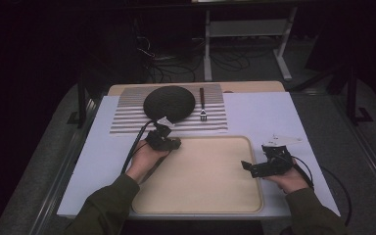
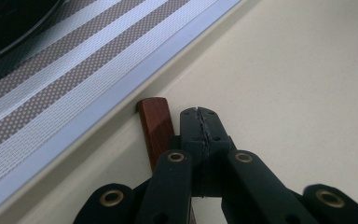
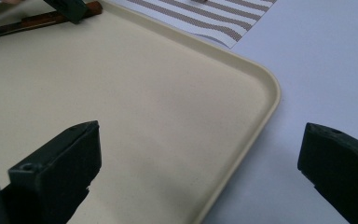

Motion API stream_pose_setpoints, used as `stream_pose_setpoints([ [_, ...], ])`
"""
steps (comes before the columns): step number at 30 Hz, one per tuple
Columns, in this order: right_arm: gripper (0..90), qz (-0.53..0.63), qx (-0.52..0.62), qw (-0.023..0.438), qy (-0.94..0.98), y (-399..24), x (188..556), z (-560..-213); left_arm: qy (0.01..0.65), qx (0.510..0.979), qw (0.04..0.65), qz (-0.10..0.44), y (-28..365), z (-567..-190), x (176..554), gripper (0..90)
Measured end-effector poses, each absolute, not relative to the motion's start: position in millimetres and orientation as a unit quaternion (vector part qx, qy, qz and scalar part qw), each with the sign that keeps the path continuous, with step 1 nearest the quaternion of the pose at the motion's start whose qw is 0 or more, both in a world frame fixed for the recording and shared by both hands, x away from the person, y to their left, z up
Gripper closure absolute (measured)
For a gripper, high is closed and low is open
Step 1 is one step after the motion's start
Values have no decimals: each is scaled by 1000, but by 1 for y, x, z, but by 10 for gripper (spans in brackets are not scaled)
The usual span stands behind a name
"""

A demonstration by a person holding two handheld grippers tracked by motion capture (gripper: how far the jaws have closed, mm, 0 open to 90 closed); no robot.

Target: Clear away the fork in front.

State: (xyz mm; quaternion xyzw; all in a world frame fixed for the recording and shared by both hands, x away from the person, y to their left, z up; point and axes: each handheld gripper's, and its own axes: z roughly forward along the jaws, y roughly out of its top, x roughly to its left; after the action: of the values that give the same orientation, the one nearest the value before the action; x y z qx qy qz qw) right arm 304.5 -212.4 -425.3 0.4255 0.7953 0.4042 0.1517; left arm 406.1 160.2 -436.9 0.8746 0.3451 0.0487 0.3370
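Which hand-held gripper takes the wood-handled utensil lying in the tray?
Left. The left hand-held gripper sits shut right beside the wood-handled utensil at the tray edge; the right hand-held gripper hangs open across the tray.

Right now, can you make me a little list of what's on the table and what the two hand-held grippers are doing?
tray: cream tray near the person, on the white table
mat: striped mat behind the tray
plate: dark round plate on the mat
fork: fork on the mat, right of the plate
utensil: wooden handle lying in the tray by its far rim
left hand-held gripper: shut, beside the handle
right hand-held gripper: open, over the tray's right edge, holding nothing
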Motion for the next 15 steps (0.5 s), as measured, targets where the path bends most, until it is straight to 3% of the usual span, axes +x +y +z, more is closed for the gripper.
stream_pose_setpoints([
  [15, 0, 404, 427, 151, 795, -213, 305, -426, 366, 869, 326, 61, 189, -436, 398, 900],
])
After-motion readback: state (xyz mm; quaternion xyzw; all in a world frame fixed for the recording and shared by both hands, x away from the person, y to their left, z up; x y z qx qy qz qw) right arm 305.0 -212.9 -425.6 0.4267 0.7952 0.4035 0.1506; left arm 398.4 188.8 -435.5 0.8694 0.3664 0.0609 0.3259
